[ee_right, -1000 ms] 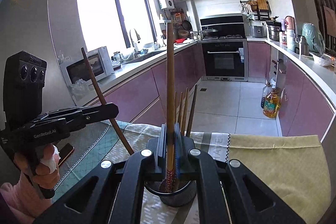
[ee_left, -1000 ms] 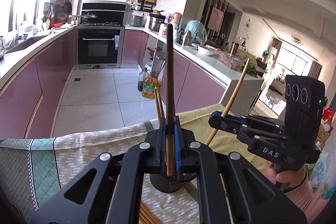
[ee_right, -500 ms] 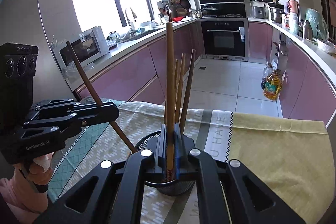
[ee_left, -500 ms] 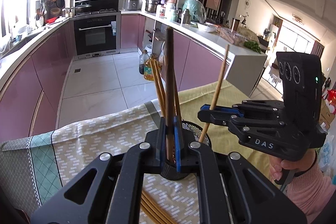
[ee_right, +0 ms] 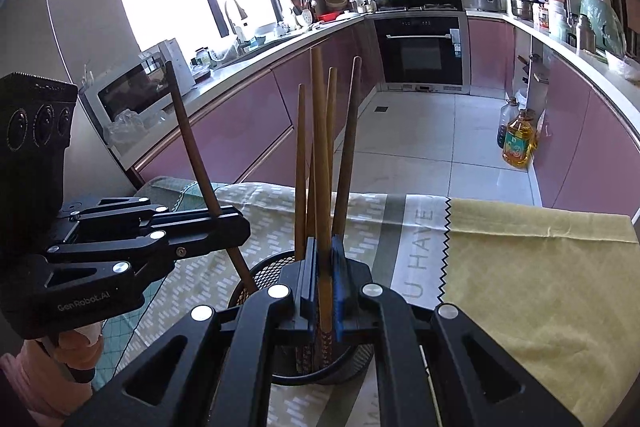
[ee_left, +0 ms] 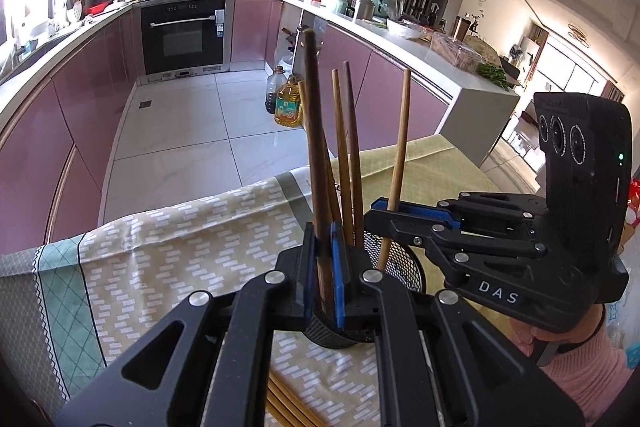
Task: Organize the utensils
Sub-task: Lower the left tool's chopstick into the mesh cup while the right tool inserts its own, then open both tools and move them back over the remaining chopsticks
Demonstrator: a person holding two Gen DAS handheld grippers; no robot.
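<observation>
A black mesh holder [ee_left: 404, 267] [ee_right: 260, 275] stands on the patterned cloth with several wooden chopsticks [ee_left: 344, 147] upright in it. My left gripper [ee_left: 322, 231] [ee_right: 240, 223] is shut on a dark brown chopstick [ee_left: 314, 147] [ee_right: 188, 139], whose lower end slants down inside the holder's rim. My right gripper [ee_right: 323, 243] [ee_left: 378, 213] is shut on a lighter chopstick [ee_right: 322, 167] [ee_left: 400, 147], whose patterned lower end also sits in the holder. The two grippers face each other across the holder, close together.
Loose chopsticks [ee_left: 288, 407] lie on the cloth below the left gripper. A yellow cloth [ee_right: 540, 287] covers the table's right part. Beyond the table edge [ee_left: 192, 203] are the kitchen floor, an oil bottle [ee_left: 289, 103] and pink cabinets. A person's hands hold both grippers.
Both grippers have come down and tipped forward over the holder. The two held chopsticks have sunk with them, their lower ends now inside the holder. Both grips stay shut.
</observation>
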